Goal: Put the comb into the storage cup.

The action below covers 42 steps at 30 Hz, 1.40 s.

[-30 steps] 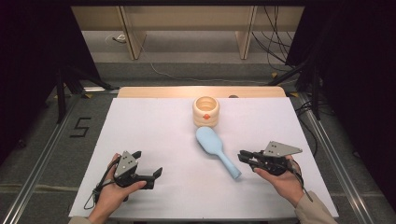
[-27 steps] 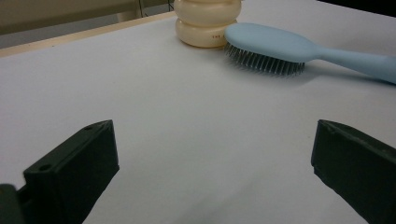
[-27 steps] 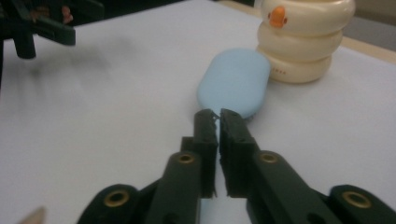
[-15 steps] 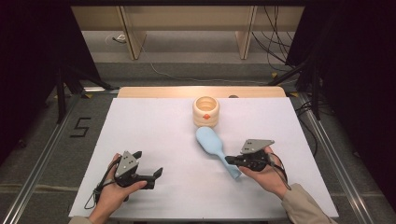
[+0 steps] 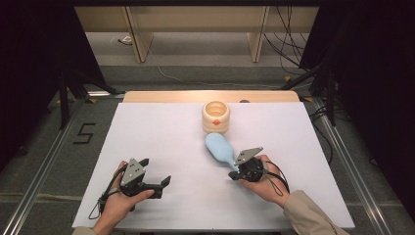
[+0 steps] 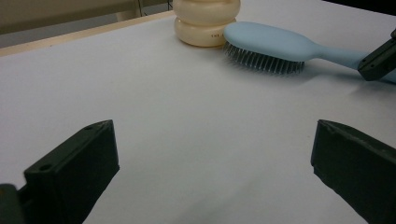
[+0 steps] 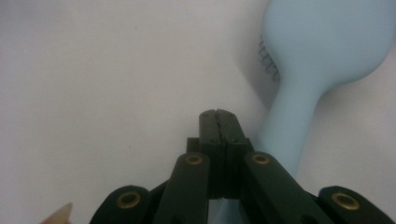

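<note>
A cream jar [image 5: 216,117] is seen just behind the blue hairbrush [image 5: 219,149]. The right gripper [image 7: 217,116] is fully closed, empty, beside its handle; the left gripper [image 6: 212,154] is held wide open, empty.

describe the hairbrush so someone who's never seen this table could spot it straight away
On the white table, look just past the middle toward the far edge, where a cream ribbed jar stands. The hairbrush lies flat just in front of it, bristles down, its handle running back to the shut right gripper. It is the one pale blue thing there: long, with an oval head.
</note>
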{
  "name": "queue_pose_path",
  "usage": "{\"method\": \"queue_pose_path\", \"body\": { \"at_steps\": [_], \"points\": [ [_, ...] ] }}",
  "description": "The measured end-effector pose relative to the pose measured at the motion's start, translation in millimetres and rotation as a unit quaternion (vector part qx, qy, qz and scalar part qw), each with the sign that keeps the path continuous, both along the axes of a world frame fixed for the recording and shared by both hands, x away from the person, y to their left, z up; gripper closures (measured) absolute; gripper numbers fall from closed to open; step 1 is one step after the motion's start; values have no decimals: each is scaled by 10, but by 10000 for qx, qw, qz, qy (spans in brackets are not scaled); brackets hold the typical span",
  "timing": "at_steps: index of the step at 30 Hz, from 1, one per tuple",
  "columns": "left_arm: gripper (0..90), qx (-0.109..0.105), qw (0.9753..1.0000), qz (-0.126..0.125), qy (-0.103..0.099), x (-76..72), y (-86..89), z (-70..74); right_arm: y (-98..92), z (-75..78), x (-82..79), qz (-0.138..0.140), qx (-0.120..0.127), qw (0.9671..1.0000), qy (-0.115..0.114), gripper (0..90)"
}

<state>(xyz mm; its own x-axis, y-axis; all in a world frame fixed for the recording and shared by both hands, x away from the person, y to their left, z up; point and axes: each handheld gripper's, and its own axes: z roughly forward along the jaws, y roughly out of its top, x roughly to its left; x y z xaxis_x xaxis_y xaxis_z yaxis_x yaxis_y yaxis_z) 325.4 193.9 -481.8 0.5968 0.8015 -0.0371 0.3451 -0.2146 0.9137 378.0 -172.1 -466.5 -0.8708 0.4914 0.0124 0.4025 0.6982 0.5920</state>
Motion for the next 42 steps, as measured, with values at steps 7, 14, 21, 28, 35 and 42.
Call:
{"method": "queue_pose_path", "body": {
  "at_steps": [7, 14, 21, 28, 35, 42],
  "points": [
    [2, 0, 10000, -3, -2, 0, 0, 0, -6, -20, 2, -117, -155, 9997, 143, 900],
    [2, -9, 10000, 1, 3, -1, 1, -1, -41, -17, 15, -167, -343, 9989, 269, 900],
    [2, -14, 10000, 6, -6, 0, 4, 1, -109, -15, 35, -306, -448, 9980, 331, 900],
    [2, -4, 10000, 7, -2, 0, 5, 1, -219, 0, 82, -565, -474, 9967, 338, 900],
    [2, 2, 10000, 4, 0, 1, 4, 0, -281, 17, 110, -683, -443, 9963, 286, 900],
    [2, -1, 10000, 4, 1, 1, 5, 0, -256, 37, 87, -595, -339, 9972, 302, 900]
  ]
}}
